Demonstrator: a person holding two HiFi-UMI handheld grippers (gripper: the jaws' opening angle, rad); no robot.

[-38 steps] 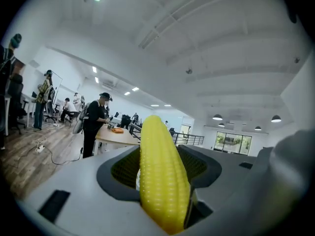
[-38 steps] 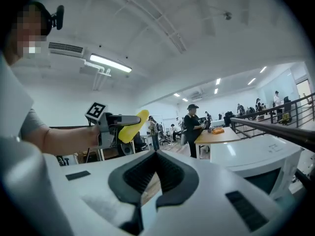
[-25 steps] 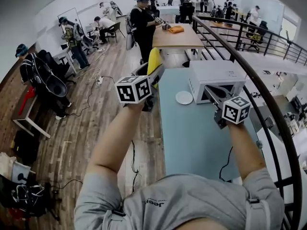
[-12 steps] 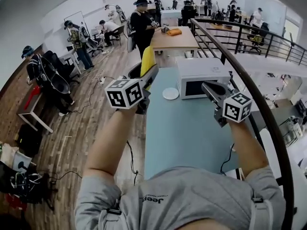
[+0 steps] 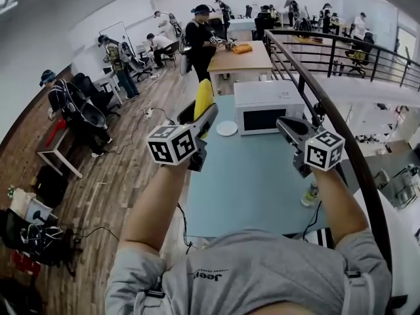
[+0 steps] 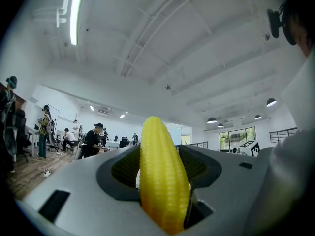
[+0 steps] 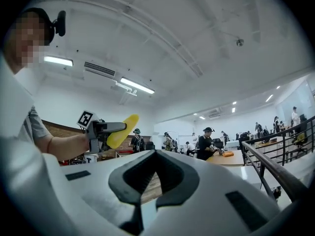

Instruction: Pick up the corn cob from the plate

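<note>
though smooth overhead — kernelled corn cob (image 6: 163, 176)

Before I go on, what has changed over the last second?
The left gripper and the right gripper have drawn back from the microwave and the plate. More of the table now shows, and a bottle has come into view by its near right edge. Unchanged: the left stays shut on the corn cob, the right is empty, and the plate is bare.

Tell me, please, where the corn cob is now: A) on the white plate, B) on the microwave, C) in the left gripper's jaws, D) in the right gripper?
C: the left gripper is clamped on the yellow corn cob, well clear of the plate.
</note>
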